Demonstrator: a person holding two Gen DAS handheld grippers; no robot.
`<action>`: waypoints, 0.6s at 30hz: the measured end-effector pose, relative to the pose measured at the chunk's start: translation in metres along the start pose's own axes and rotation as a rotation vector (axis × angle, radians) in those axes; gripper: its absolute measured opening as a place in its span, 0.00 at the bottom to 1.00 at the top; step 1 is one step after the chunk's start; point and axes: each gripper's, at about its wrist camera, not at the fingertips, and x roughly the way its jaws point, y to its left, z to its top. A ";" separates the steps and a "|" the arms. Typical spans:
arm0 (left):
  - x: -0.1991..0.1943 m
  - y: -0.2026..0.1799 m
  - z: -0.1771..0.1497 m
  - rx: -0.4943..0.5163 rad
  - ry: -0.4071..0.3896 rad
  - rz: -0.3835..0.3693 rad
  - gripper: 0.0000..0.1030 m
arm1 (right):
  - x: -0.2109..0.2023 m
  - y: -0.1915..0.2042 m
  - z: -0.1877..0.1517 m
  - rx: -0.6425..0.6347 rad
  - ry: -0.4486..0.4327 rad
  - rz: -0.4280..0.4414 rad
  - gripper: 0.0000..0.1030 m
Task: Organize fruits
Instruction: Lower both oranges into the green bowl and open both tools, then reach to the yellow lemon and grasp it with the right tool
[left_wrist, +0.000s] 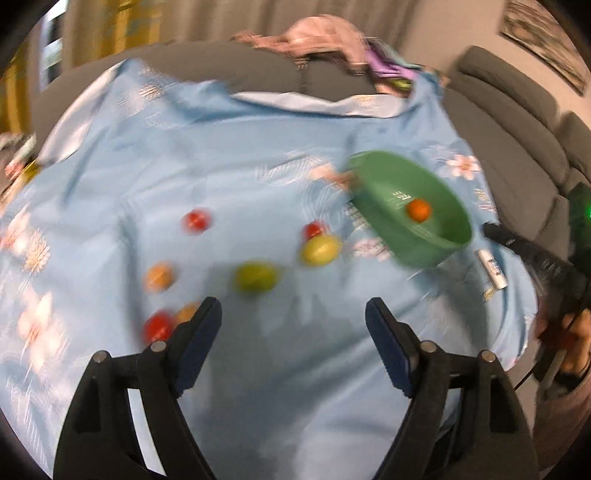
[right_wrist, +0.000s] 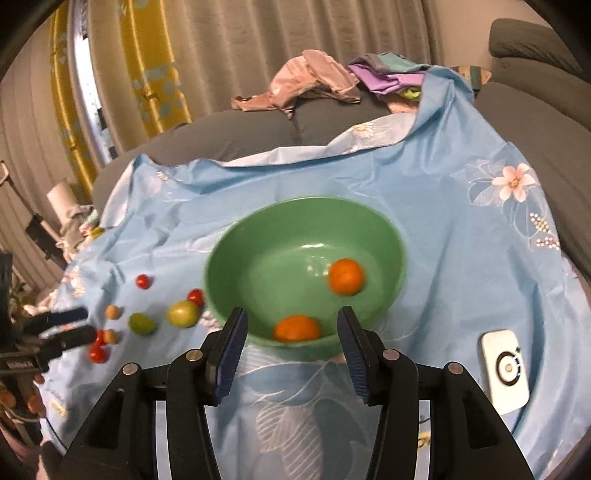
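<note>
A green bowl (right_wrist: 384, 229) sits on a blue flowered cloth and holds two orange fruits (right_wrist: 345, 276) (right_wrist: 297, 328). It also shows in the left wrist view (left_wrist: 443, 199) with one orange fruit (left_wrist: 418, 209). Left of the bowl lie two yellow-green fruits (right_wrist: 183, 313) (right_wrist: 141, 323), several small red fruits (right_wrist: 143, 281) and small orange ones (right_wrist: 112, 312). My right gripper (right_wrist: 291, 334) is open and empty at the bowl's near rim. My left gripper (left_wrist: 293, 314) is open and empty, just short of a yellow-green fruit (left_wrist: 255, 277); it also shows in the right wrist view (right_wrist: 83, 325).
A white device (right_wrist: 505, 363) lies on the cloth to the right of the bowl. Crumpled clothes (right_wrist: 314, 83) are piled on the grey sofa (right_wrist: 258, 129) behind the cloth. Curtains hang behind.
</note>
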 end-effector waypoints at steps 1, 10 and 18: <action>-0.005 0.007 -0.007 -0.018 0.002 0.014 0.78 | -0.001 0.004 -0.002 -0.005 0.003 0.014 0.49; -0.042 0.037 -0.050 -0.120 -0.004 0.053 0.78 | 0.015 0.057 -0.014 -0.091 0.079 0.111 0.50; -0.042 0.044 -0.056 -0.141 -0.007 0.010 0.78 | 0.038 0.097 -0.031 -0.181 0.174 0.145 0.50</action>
